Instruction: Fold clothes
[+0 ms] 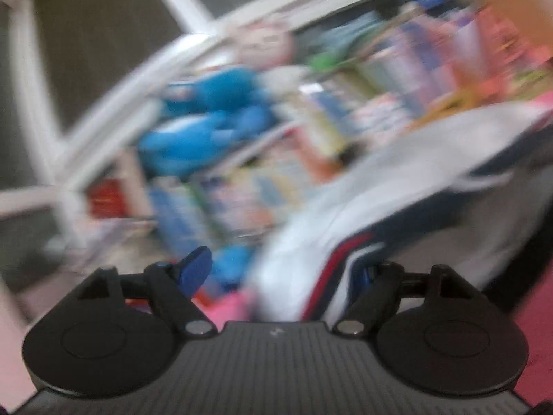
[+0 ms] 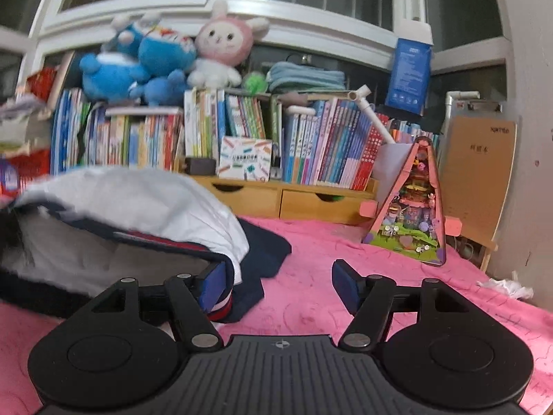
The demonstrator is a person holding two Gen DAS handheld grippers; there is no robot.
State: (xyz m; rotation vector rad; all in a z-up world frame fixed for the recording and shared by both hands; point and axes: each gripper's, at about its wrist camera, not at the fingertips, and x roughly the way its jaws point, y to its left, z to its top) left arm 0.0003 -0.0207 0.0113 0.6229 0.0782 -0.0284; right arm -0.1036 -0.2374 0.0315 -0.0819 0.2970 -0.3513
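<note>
The white garment [image 2: 131,193] with navy and red trim is draped over the pink cover [image 2: 311,297]. The right gripper [image 2: 276,285] is spread wide beside its hem, presumably to seize it. The left gripper [image 1: 287,271] is also spread; whether cloth is held cannot be told, because of blur.

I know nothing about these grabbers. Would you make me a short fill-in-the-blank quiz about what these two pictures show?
1. The white garment with navy and red trim lies on a ____ bedspread.
2. The right gripper has its jaws ____, holding nothing.
3. The pink-hooded rabbit plush sits on top of a row of ____.
4. Next to the rabbit sit plush toys coloured ____.

Missing words: pink; open; books; blue
</note>
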